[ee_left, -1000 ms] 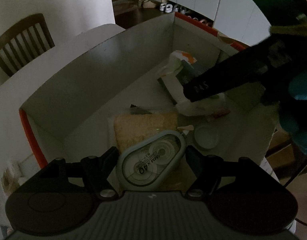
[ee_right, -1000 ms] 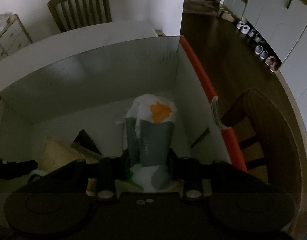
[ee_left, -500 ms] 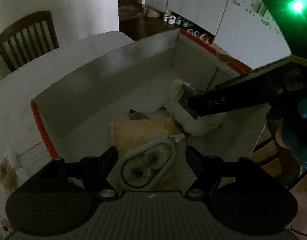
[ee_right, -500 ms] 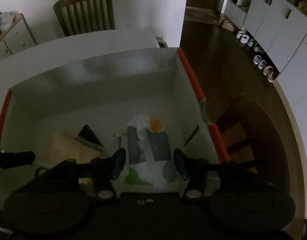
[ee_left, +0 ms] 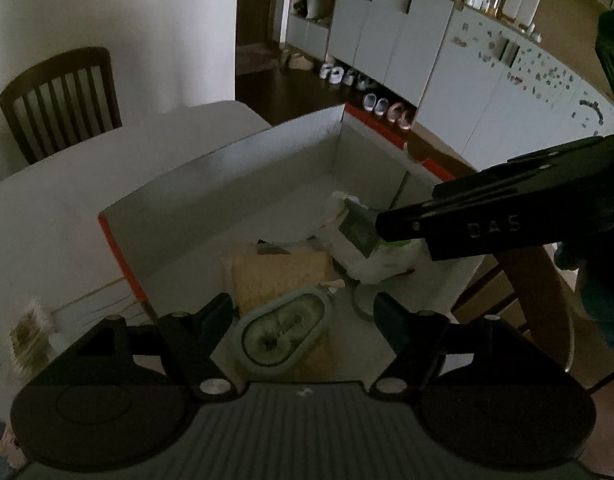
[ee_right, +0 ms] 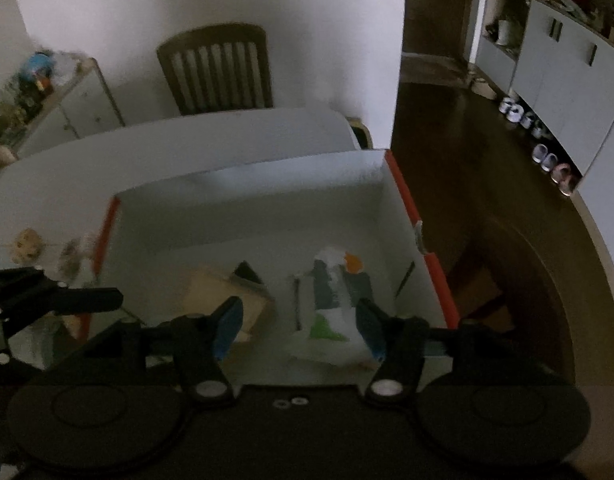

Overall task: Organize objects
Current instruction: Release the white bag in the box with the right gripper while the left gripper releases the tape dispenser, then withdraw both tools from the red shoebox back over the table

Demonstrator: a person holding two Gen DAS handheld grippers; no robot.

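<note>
Hanging above the box (ee_left: 211, 184), both hand-held grippers, left (ee_left: 303, 312) and right (ee_right: 297, 320), were opening and empty; the correction-tape dispenser (ee_left: 285, 334) lay below the left, long axis toward the far right corner.

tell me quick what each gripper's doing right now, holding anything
Left gripper: open, jaws opening, clear of the correction tape below.
Right gripper: open, jaws opening; packet lies in the box.
</note>
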